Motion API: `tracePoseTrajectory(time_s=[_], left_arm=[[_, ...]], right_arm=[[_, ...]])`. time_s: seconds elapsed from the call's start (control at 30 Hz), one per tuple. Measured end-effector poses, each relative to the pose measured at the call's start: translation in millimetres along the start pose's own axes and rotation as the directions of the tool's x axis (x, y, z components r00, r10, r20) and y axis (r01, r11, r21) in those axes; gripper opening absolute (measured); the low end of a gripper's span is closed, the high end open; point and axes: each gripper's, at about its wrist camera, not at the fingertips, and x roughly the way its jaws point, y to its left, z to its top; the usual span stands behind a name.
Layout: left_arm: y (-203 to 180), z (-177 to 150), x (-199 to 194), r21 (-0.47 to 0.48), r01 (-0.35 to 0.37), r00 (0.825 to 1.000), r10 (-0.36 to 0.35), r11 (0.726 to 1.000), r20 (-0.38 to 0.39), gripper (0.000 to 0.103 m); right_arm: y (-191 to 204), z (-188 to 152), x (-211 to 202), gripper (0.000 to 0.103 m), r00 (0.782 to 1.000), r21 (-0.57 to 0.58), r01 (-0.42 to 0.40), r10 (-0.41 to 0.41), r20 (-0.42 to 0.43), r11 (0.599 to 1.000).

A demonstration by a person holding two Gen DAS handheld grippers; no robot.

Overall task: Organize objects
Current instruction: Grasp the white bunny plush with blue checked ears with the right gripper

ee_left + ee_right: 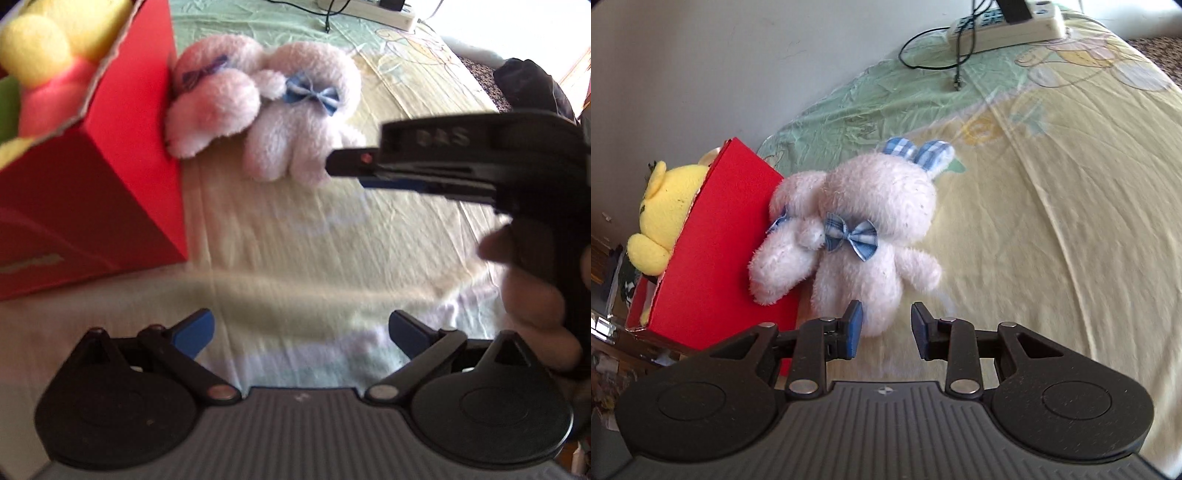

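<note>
Bedsheet (1052, 221), pale yellow with a green border, carries everything; the red box (716, 251) is the landmark. Inside the box sits a yellow plush bear (665, 206), its head above the rim; against the box's right wall leans a white plush bunny (783, 240) with a bow, and touching that bunny, on the side away from the box, lies a second white plush bunny (875, 229) with a blue checked bow (851, 238) and checked ears. Well beyond the box, at the bed's far edge, a white power strip (1008, 27) lies with a black cable (956, 55) trailing onto the green border.

The left gripper (301, 332) hangs over bare sheet to the right of the box, jaws spread wide and holding nothing, both bunnies well ahead of it; the right gripper (884, 326) sits just at the second bunny's feet, jaws parted and empty, the toy's lower body just ahead of the gap between the blue pads (854, 328); nothing lies between them.
</note>
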Motion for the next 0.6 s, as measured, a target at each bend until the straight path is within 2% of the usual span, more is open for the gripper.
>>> tracePoseTrajectory(time_s=[0.2, 0.3, 0.5, 0.6], left_arm=[[3.4, -7.8, -4.3, -0.014, -0.042, 0.999, 0.042, 0.999, 0.021, 0.102], [8.7, -5.2, -6.3, -0.013, -0.046, 0.998, 0.046, 0.999, 0.034, 0.102], [-6.5, -4.3, -19.1, 0.040, 0.008, 0.995, -0.012, 0.999, 0.101, 0.101], [-17.8, -0.1, -23.2, 0.089, 0.051, 0.990, -0.062, 0.995, 0.123, 0.101]], right_arm=[[3.9, 1.8, 16.3, 0.033, 0.998, 0.002, -0.051, 0.051, -0.021, 0.999], [0.5, 3.1, 14.6, 0.026, 0.997, 0.010, -0.076, 0.076, -0.025, 0.997], [-16.3, 0.0, -10.5, 0.018, 0.996, 0.036, -0.089, 0.088, 0.017, 0.995], [-27.1, -7.4, -30.5, 0.017, 0.996, 0.033, -0.094, 0.094, 0.003, 0.995]])
